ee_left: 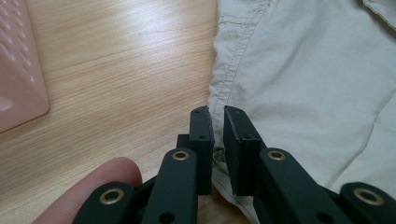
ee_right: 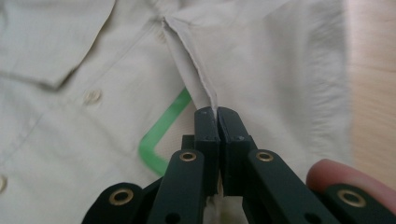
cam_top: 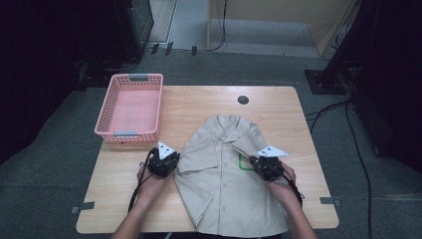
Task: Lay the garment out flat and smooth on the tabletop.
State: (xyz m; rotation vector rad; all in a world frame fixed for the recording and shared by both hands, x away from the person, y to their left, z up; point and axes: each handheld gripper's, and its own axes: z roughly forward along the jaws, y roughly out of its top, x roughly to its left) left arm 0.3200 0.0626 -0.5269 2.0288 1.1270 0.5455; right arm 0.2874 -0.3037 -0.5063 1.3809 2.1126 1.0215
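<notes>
both grippers, left [cam_top: 167, 160] and right [cam_top: 260, 162], have jaws pinched closed on the beige shirt [cam_top: 219, 169].

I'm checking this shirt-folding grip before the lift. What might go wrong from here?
1. The right gripper pinches only a thin ridge of the beige shirt; it may slip out when pulled.
2. The left gripper holds the sleeve hem right at its edge, so that hold could slide off too.
3. The pink basket stands close to the left gripper; a wide swing might knock it.
</notes>
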